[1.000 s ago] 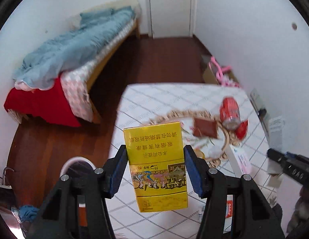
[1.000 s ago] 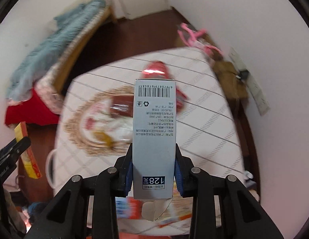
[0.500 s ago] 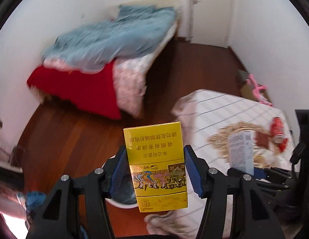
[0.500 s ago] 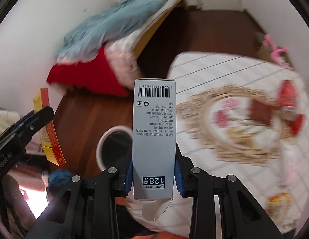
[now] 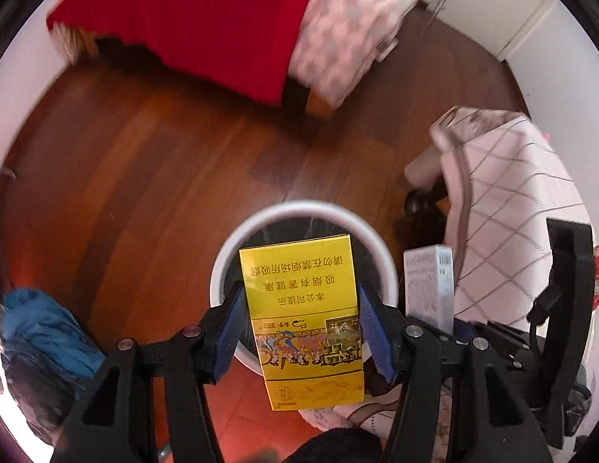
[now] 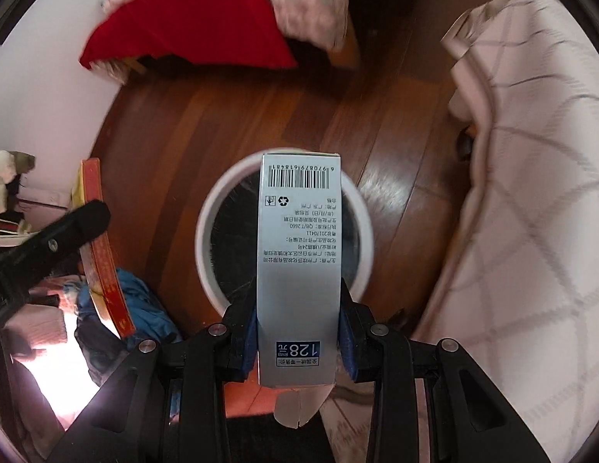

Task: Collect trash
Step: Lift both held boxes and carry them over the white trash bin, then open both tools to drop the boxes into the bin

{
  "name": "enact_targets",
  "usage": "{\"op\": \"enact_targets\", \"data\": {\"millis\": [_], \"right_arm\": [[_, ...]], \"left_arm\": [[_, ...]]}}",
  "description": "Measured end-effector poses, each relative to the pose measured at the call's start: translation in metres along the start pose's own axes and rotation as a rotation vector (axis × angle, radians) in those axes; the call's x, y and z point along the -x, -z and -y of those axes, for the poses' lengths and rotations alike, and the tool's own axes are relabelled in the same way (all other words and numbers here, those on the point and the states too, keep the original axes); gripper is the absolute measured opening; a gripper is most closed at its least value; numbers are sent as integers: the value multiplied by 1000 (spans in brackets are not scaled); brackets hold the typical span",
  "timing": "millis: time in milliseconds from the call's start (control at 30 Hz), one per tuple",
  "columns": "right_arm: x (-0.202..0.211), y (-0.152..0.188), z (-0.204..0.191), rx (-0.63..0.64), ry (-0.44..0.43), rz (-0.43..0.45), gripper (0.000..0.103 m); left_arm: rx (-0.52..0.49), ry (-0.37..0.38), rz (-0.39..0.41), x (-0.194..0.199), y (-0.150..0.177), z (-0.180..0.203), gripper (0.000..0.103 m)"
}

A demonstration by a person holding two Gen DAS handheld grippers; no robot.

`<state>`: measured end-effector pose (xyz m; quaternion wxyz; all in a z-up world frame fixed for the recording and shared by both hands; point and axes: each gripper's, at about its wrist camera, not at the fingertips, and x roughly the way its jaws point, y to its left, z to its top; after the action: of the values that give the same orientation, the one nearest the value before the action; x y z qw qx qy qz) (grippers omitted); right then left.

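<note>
- Both grippers have swung away from the table since a second ago and now point steeply down at a white-rimmed trash bin on the wooden floor.
- Left gripper is clamped on a yellow cigarette pack, its blue pads pressed flat against the pack's two long edges; the pack stands upright, directly above the bin's dark opening.
- Right gripper is closed tight on a tall grey carton, barcode end forward, an open flap hanging at its near end; the carton hangs over the bin in the right wrist view.
- From the left wrist camera, the grey carton appears just right of the bin, beside the black body of the other tool.
- From the right wrist camera, the yellow pack shows edge-on at far left, gripped by a black finger.
- Bin contents cannot be made out: the packs cover most of the opening and the rest is dark.
- Draped checked tablecloth hides the table itself.
- Red bedding at top is motion-blurred and cut off by the lens edge.
- Blue cloth on the floor at left is indistinct.
</note>
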<state>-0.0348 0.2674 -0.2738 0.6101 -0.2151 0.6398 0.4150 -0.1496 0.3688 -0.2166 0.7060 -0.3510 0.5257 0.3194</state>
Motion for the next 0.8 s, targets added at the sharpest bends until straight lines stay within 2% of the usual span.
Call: {"op": "enact_targets", "data": {"millis": [133, 167, 200, 233, 267, 333, 367, 433, 467, 500, 533, 600, 667, 800], "right_arm": [[-39, -12, -4, -5, 22, -36, 36], [-47, -15, -4, -5, 20, -44, 36], [-52, -16, -2, -4, 21, -51, 36], [-57, -20, -1, 0, 26, -56, 36], [-63, -21, -1, 5, 35, -64, 36], [-68, -23, -2, 9, 42, -71, 36], [-71, -24, -2, 12, 50, -75, 37], [-72, -26, -2, 18, 60, -75, 49], [-71, -28, -2, 20, 66, -71, 62], [-66, -25, -4, 24, 71, -63, 70], [-65, -27, -4, 34, 74, -56, 74], [-62, -27, -8, 46, 82, -50, 94], [-57, -25, -10, 52, 96, -46, 103], [-44, -15, -15, 68, 113, -24, 103]], "left_arm": [[54, 20, -54, -32, 4, -19, 58], [66, 26, -54, -35, 5, -23, 64], [81, 32, -56, -39, 7, -26, 67], [91, 33, -55, -39, 8, -28, 74], [97, 32, -52, -39, 9, -30, 86], [116, 22, -53, -38, 11, -34, 96], [122, 5, -48, -36, 13, -36, 96], [125, -28, -30, -30, 14, -40, 99], [125, -51, -19, -26, 17, -41, 100], [128, -60, -11, -25, 18, -44, 100], [134, -73, 4, -23, 20, -47, 100], [151, -94, 26, -17, 25, -53, 100], [157, -123, 48, -10, 30, -56, 100], [165, -154, 69, 3, 40, -61, 100]]}}
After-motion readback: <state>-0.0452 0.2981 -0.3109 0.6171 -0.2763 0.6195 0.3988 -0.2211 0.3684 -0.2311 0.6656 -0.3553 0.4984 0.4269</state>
